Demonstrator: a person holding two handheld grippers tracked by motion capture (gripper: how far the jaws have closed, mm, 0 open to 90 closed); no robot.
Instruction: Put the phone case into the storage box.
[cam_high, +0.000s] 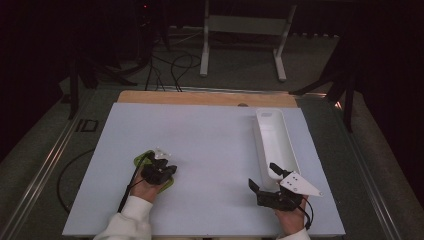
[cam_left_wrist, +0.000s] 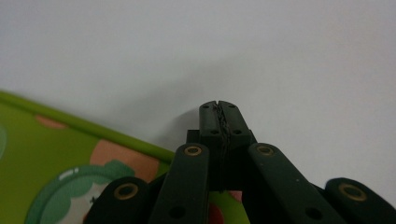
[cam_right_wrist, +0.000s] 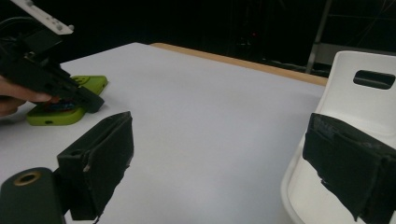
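A flat green dish with a cartoon print lies on the left of the white table; its rim and printed face fill the lower left of the left gripper view. My left gripper hovers over the dish's right edge. Its jaws are pressed together with nothing between them, and the tips sit just past the rim over bare table. My right gripper rests near the front right of the table, jaws wide apart and empty. From there the left gripper shows above the green dish.
A long white bin runs front to back on the right side of the table, its near end beside my right gripper; its handled end wall rises by the right jaw. A wooden strip edges the table's far side.
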